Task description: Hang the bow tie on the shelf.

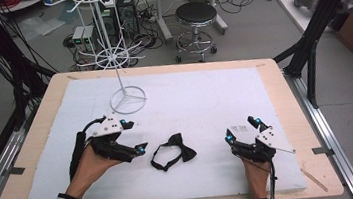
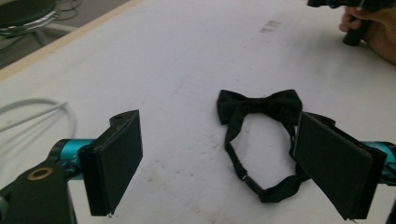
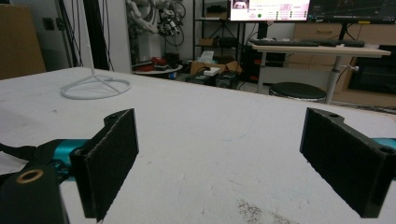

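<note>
Two hand-held grippers rest on the white sheet of the bench (image 1: 29,146), one either side of a black bow tie (image 1: 173,152). The tie lies flat between them, near the person's edge: its knotted bow is at the upper right and its strap loops down and to the left toward the person, so the long axis runs on a diagonal.

The left hand-held gripper (image 1: 136,137) has its jaws spread wide with nothing between them, and it points toward the tie. In the left gripper view the bow (image 2: 261,105) lies ahead and a little to the right of the gap, and the strap loop (image 2: 261,186) reaches back nearly to the right jaw. This one is clearly the nearer; its tip is just beside the strap end.

The right hand-held gripper (image 1: 242,129) is also open and empty, but it faces away across the bench, toward the white wire stand (image 1: 127,99), and sits farther from the tie.

My guess is that the left one takes the tie, moving forward and slightly right, and that the bow is a thicker, easier target than the thin strap lying flat.
</note>
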A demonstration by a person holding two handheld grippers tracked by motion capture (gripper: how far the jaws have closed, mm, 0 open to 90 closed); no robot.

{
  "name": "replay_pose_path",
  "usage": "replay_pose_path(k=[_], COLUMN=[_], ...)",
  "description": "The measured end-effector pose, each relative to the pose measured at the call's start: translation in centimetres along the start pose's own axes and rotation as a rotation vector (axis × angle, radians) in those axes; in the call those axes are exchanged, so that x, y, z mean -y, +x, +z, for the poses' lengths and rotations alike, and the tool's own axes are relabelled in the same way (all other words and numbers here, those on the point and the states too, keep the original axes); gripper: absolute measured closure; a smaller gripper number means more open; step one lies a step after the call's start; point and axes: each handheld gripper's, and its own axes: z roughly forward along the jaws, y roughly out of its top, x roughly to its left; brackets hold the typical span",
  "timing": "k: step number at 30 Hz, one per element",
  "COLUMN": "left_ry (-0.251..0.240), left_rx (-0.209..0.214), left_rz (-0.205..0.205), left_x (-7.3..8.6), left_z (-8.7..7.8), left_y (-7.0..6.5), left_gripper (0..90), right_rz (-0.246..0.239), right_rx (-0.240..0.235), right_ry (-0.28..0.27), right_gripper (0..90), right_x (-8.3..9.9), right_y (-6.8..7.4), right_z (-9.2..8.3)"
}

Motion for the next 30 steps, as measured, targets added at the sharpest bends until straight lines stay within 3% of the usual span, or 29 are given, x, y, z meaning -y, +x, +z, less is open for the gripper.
replay_pose_path(k=[5, 8, 10, 16, 30], left_ry=[0.057, 0.077, 0.149, 0.235, 0.356], left_rx=[0.034, 0.032, 0.021, 0.013, -0.011], left_rz=[0.003, 0.0, 0.016, 0.03, 0.049], left_x=[-0.7, -0.8, -0.8, -1.1, -1.7], left_z=[1.9, 2.6, 3.7, 5.9, 9.1], left_y=[-0.3, -0.5, -0.6, -1.2, -1.5], left_gripper=[16.0, 17.4, 18.1, 21.8, 34.6], right_rz=[0.001, 0.0, 0.002, -0.002, 0.001], right_rx=[-0.001, -0.001, -0.002, -0.001, -0.001], right_ry=[0.001, 0.0, 0.001, 0.0, -0.001], right_gripper=[10.7, 10.6, 10.6, 10.6, 10.6], right_x=[0.0, 0.0, 0.0, 0.0, 0.0], right_y=[0.0, 0.0, 0.0, 0.0, 0.0], right_z=[0.0, 0.0, 0.0, 0.0, 0.0])
